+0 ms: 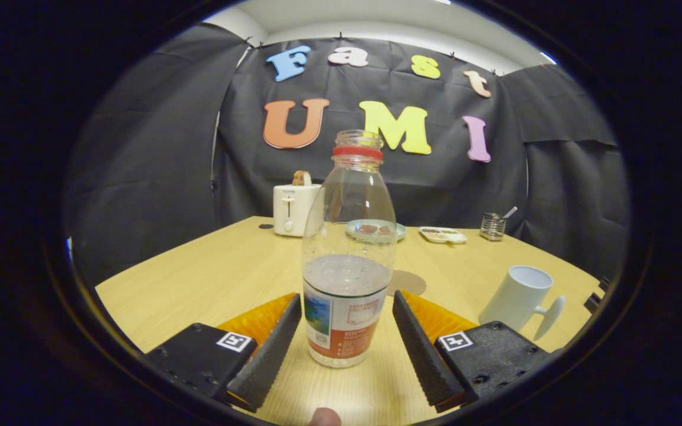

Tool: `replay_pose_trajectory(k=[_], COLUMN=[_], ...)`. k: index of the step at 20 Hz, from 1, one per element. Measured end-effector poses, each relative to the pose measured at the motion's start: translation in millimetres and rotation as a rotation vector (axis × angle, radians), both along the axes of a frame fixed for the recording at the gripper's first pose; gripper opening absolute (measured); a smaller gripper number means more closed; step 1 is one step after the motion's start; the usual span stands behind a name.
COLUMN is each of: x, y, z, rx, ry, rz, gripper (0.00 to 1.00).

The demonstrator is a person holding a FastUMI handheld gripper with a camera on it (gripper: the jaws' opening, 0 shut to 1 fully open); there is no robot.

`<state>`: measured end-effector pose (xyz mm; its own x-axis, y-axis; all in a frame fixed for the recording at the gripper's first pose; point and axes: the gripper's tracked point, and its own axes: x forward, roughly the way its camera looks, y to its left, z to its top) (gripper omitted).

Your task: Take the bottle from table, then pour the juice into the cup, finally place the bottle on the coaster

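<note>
The bottle [347,260] stands upright on the desk [199,278], uncapped, with clear liquid filling roughly its lower half. The tool [347,343] is spread wide around it: the bottle sits between the two fingers [270,349], with a gap on each side, so neither presses on it. Just behind the bottle to the right lies the round coaster [407,282]. Further right of the bottle stands the white cup [518,296]. Well behind the bottle are a toaster [295,208] and a plate [375,229].
</note>
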<state>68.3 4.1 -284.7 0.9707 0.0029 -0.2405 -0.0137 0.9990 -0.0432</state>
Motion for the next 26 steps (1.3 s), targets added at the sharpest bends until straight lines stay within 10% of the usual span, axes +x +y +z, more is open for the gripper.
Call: replay_pose_trajectory(k=[5, 26], x=[-1.8, -3.5], y=[-7.6, -14.1], z=[7.3, 91.9], rx=[0.037, 0.672], ry=[-0.009, -0.043], rz=[-0.015, 0.012], gripper=[0.81, 0.77])
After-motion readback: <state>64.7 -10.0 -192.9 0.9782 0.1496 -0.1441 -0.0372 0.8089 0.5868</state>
